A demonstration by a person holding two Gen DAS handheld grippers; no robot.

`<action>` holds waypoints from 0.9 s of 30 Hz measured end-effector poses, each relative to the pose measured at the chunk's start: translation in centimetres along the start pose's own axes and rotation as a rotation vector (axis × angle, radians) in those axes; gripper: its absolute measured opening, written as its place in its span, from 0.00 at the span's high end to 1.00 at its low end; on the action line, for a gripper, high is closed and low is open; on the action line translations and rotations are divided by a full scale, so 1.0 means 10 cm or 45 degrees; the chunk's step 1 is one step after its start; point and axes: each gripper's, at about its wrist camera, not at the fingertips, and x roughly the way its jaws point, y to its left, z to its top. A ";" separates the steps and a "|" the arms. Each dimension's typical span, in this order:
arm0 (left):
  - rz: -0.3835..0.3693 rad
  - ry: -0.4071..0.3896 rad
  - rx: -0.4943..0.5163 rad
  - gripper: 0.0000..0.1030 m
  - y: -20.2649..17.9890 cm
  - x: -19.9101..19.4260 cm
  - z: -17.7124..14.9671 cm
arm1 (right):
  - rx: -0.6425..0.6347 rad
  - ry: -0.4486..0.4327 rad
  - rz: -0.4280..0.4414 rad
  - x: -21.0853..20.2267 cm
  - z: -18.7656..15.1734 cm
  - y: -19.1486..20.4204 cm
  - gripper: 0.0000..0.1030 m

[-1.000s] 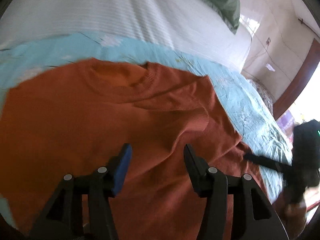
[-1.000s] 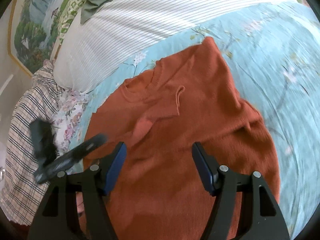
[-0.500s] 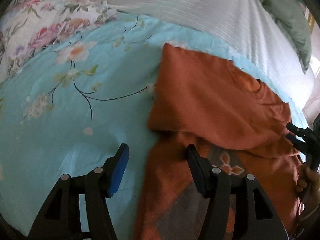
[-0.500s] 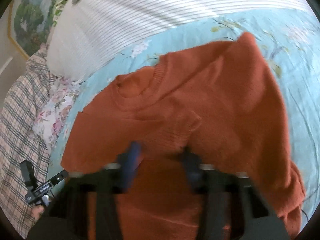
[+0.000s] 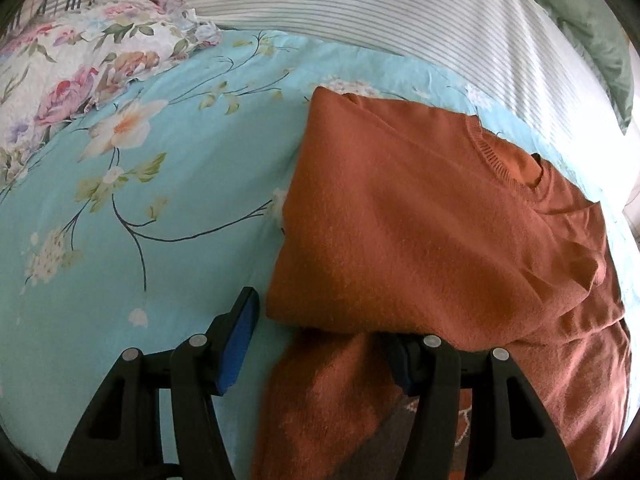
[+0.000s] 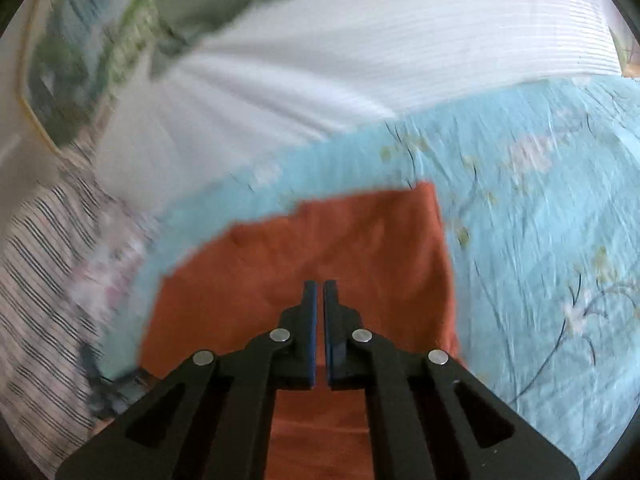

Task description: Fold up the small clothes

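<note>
An orange knit sweater (image 5: 420, 232) lies on a light blue floral bedsheet (image 5: 140, 200), its upper part folded over the lower part. My left gripper (image 5: 320, 340) is open at the fold's near left corner; its left finger (image 5: 236, 344) is over the sheet and its right finger is partly hidden under the folded layer. In the blurred right wrist view the sweater (image 6: 320, 248) lies below my right gripper (image 6: 319, 292), whose jaws stand almost together with a thin gap. I see no cloth between them.
A white striped pillow (image 5: 380, 4) lies behind the sweater. A floral cloth (image 5: 72, 64) and a plaid cloth (image 6: 32, 280) lie at the bed's side. A green cloth (image 5: 592, 28) lies on the pillow. A framed picture (image 6: 60, 60) hangs on the wall.
The sweater's upper part has been folded down over its lower part. My right gripper has closed and swung quickly. My left gripper has moved to the sweater's left edge, with its right finger under the fold.
</note>
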 end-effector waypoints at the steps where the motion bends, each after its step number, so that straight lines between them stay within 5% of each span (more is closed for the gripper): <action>1: -0.004 -0.001 -0.006 0.42 0.01 0.00 0.00 | -0.002 0.036 0.004 0.09 -0.07 0.00 0.95; 3: -0.010 0.000 -0.017 0.42 0.03 0.01 0.02 | 0.000 0.092 0.006 0.23 -0.18 -0.01 0.80; 5: -0.013 0.000 -0.024 0.42 0.05 0.01 0.02 | 0.009 0.128 0.020 0.37 -0.27 0.00 0.35; 6: -0.011 -0.002 -0.026 0.42 0.05 0.01 0.03 | 0.010 0.132 0.031 0.43 -0.31 0.02 0.33; 11: -0.019 -0.004 -0.033 0.42 0.07 0.02 0.03 | -0.025 0.203 0.043 0.70 -0.34 0.11 0.39; 12: -0.014 -0.004 -0.030 0.42 0.06 0.03 0.03 | -0.040 0.221 0.056 0.76 -0.36 0.13 0.48; 14: -0.003 -0.006 -0.022 0.42 0.05 0.04 0.04 | -0.061 0.272 0.070 0.87 -0.38 0.17 0.90; 17: 0.005 -0.012 -0.021 0.43 0.04 0.03 0.06 | -0.062 0.218 0.127 0.70 -0.32 0.22 0.93; 20: 0.006 -0.021 -0.027 0.43 0.07 0.02 0.08 | -0.009 0.039 0.231 0.15 -0.13 0.21 0.94; 23: 0.011 -0.031 -0.028 0.43 0.08 0.00 0.08 | -0.004 -0.043 0.195 -0.14 -0.02 0.13 0.94; 27: 0.051 -0.023 -0.038 0.43 0.08 0.03 0.05 | 0.082 0.006 0.068 -0.05 -0.08 -0.19 0.94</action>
